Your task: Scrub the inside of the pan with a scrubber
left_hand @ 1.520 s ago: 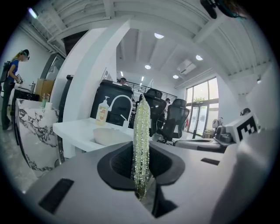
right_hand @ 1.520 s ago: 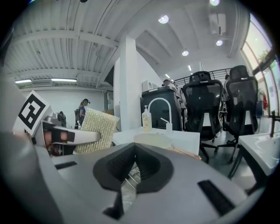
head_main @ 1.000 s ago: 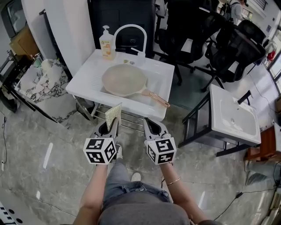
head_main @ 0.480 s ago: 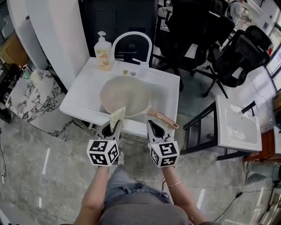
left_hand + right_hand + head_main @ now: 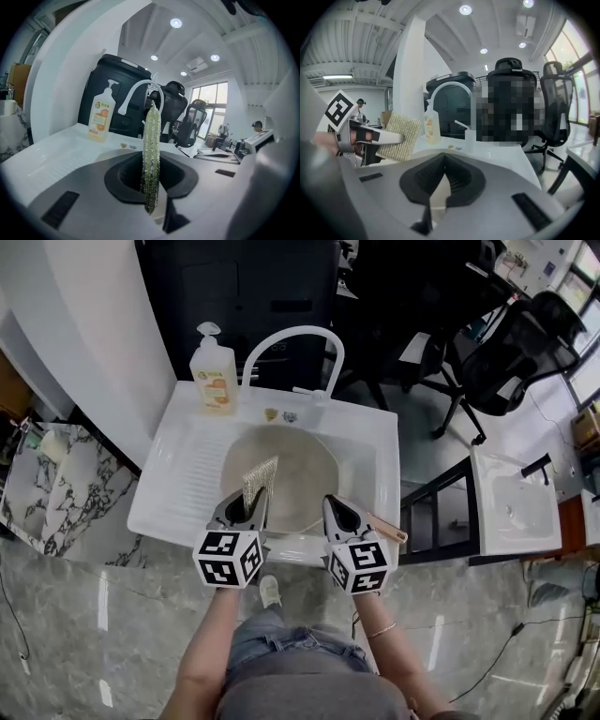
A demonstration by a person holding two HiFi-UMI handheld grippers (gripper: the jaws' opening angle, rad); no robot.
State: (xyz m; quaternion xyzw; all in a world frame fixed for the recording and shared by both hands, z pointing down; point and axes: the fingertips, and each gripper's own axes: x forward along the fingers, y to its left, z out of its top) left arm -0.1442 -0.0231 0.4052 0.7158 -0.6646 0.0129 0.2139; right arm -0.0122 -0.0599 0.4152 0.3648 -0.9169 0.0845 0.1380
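The left gripper pinched a gold mesh scrubber upright over the near side of the beige pan, which sat in the white sink. The right gripper, jaws pressed together and empty, hovered near the pan's copper-coloured handle.

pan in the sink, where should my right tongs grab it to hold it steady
Take the long handle: it sticks out past the pan over the sink front rim, just beside the right tongs. Come from the near right, closing across its slim width; the round bowl looks too wide.
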